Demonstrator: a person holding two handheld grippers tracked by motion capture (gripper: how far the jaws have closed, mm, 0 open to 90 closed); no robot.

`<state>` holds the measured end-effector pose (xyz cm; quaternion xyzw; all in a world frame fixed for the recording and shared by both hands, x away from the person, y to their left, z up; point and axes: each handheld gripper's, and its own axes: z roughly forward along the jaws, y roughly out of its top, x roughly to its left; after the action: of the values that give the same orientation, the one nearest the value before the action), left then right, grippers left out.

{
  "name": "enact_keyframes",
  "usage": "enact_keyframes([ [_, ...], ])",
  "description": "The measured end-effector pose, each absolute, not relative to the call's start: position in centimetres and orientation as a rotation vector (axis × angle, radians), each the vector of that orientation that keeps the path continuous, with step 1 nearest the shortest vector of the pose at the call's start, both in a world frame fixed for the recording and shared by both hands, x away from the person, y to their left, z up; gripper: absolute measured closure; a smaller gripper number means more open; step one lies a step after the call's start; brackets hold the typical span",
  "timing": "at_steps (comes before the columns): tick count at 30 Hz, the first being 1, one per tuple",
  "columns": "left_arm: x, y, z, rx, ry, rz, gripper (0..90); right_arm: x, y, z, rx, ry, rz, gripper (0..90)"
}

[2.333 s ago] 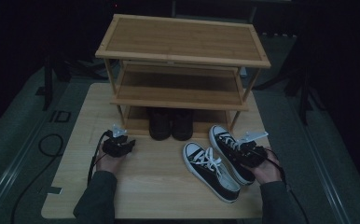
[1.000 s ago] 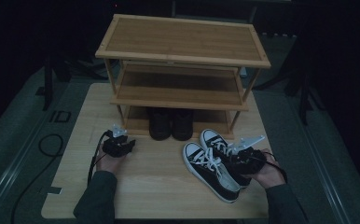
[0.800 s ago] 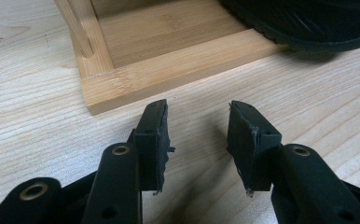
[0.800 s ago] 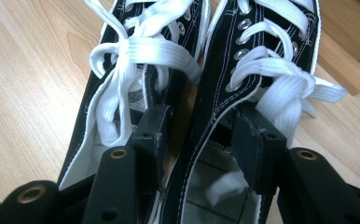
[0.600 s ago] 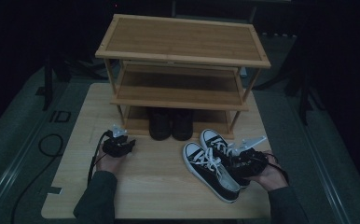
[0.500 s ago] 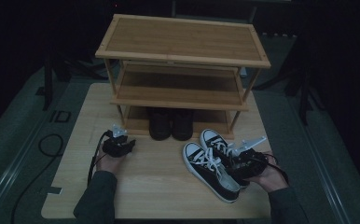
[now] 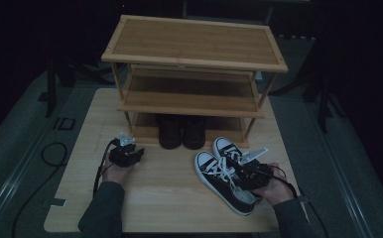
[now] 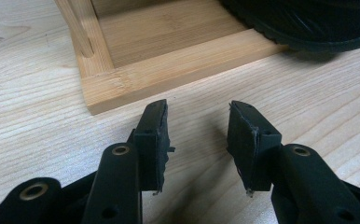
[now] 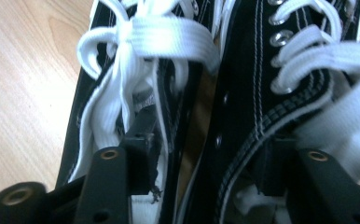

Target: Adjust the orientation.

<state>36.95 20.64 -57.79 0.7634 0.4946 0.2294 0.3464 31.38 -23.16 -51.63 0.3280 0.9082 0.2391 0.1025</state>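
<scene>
Forearms in dark sleeves come in from the near edge of the wooden surface (image 7: 174,198), each hand carrying a hand-held gripper. On the person's right, the right hand-held gripper (image 7: 251,171) sits over a pair of black canvas sneakers (image 7: 224,181) with white laces and white toe caps, lying side by side at the right front of the surface, toes pointing away toward the shoe rack. In the right gripper view one jaw is pushed inside the opening of the left-hand sneaker (image 9: 122,116), under its tied laces, and the other jaw sits inside the right-hand sneaker (image 9: 280,93), so the two inner side walls of the shoes lie pressed together between the jaws; the hand-held gripper is clenched on both of them at once.

On the left, a little farther in, the left hand-held gripper (image 7: 125,153) rests low at the surface with its jaws spread apart and nothing between them. In the left gripper view (image 8: 197,140) it points at the front corner of the rack's bottom frame (image 8: 169,70), close to it but apart.

Beyond stands the bamboo shoe rack (image 7: 194,59), three tiers, at the far half of the surface. A pair of dark boots (image 7: 182,131) stands on its bottom tier, toes facing the person, just behind the sneakers' toes.
</scene>
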Motion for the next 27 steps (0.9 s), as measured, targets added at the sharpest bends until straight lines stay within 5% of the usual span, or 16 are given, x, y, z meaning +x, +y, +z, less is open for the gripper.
enact_keyframes([
  [8,36.9,20.6,-57.8,1.981,1.283,0.596,58.6,31.7,-23.1,-51.7,0.984,2.672,0.703,60.1],
  [20,37.0,20.6,-57.8,1.981,1.283,0.596,58.6,31.9,-24.0,-52.0,1.079,2.642,0.798,83.3],
  [27,37.0,20.6,-57.8,1.982,1.282,0.596,58.5,32.0,-24.3,-52.0,1.071,2.643,0.819,84.4],
])
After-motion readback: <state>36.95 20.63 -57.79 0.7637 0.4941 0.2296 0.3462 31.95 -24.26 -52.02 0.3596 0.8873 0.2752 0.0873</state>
